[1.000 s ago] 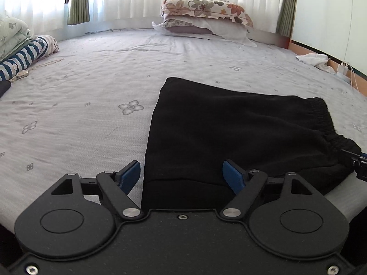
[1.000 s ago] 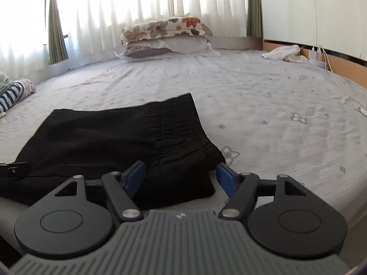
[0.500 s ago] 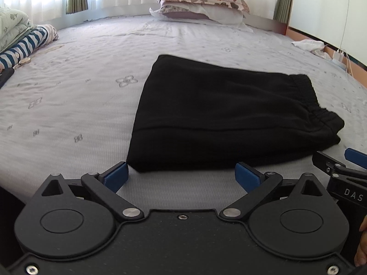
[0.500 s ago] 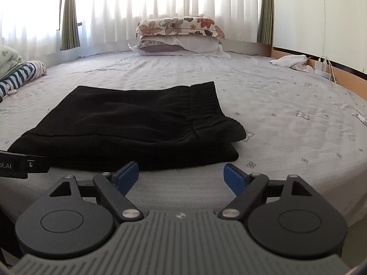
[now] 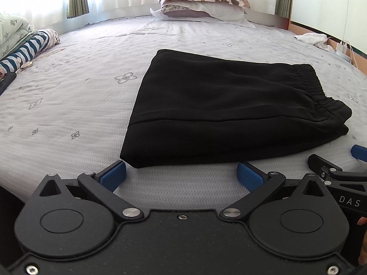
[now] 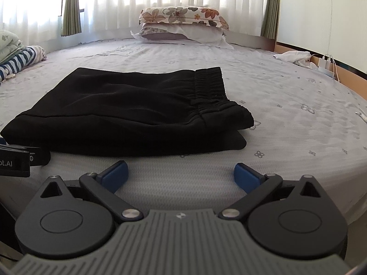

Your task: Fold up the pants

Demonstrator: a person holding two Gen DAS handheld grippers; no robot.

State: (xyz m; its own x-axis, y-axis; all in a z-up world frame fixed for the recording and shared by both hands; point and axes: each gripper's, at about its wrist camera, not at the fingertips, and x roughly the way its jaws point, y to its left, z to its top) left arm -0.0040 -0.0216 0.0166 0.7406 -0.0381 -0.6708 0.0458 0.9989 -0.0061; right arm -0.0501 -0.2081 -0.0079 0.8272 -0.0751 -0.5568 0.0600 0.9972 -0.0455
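Observation:
Black pants (image 5: 229, 105) lie folded in a flat stack on the grey bed sheet (image 5: 68, 105), the elastic waistband at the right end. They also show in the right wrist view (image 6: 128, 112). My left gripper (image 5: 181, 176) is open and empty, just in front of the stack's near left corner. My right gripper (image 6: 181, 174) is open and empty, in front of the stack's near right end. The right gripper's tip shows at the right edge of the left wrist view (image 5: 357, 153).
Two pillows (image 5: 201, 4) are stacked at the head of the bed. Striped clothing (image 5: 25, 50) and folded bedding lie at the left edge. White cloth (image 6: 293, 57) and a charger with cable (image 6: 325, 63) lie at the right edge. The near bed edge is just below the grippers.
Both grippers have let go of the pants and drawn back toward the near bed edge, jaws opened wider. The folded pants lie still on the sheet.

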